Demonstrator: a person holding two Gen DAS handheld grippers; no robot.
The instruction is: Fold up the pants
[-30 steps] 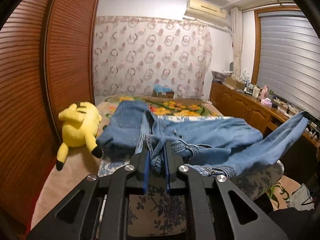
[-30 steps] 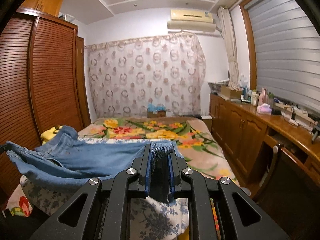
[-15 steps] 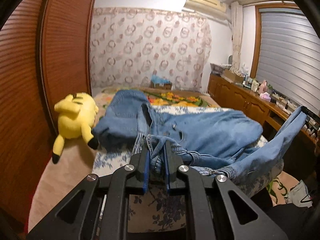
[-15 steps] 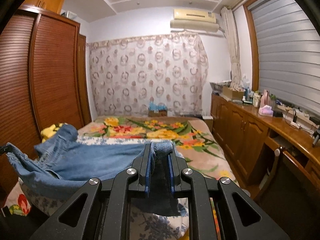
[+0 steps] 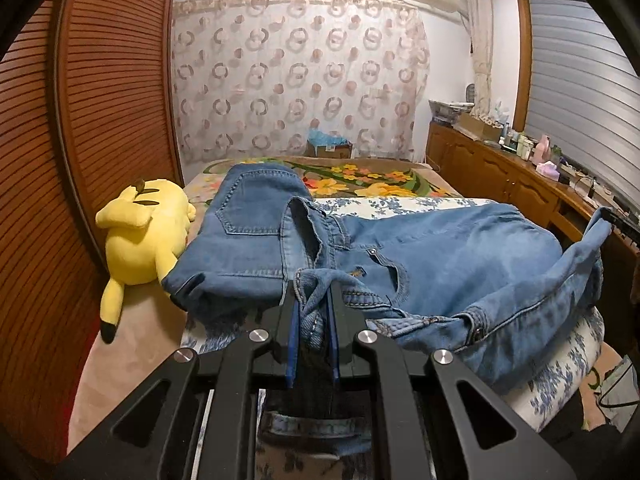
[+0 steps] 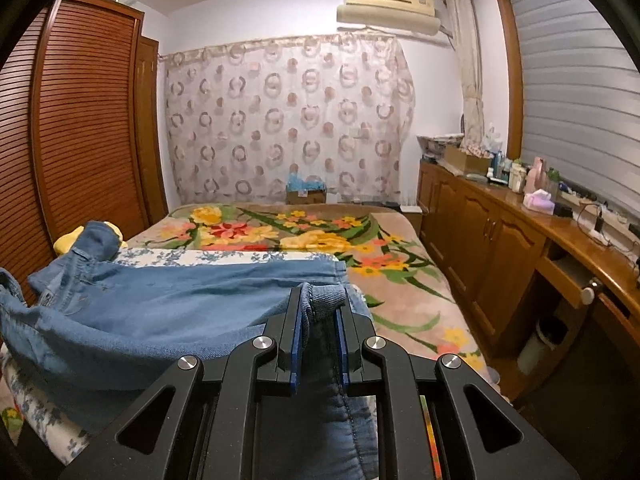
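Faded blue denim pants (image 5: 440,256), with orange topstitching, rivets and a patch pocket, are spread across a blue-flowered white sheet (image 5: 400,202) on the bed. A bunched fold near the waist is clamped between the blue pads of the left gripper (image 5: 312,312); a hemmed leg end is pinched in the right gripper (image 6: 320,312). A yellow plush toy (image 5: 144,232) is seen just beside the pants. No legible writing is shown.
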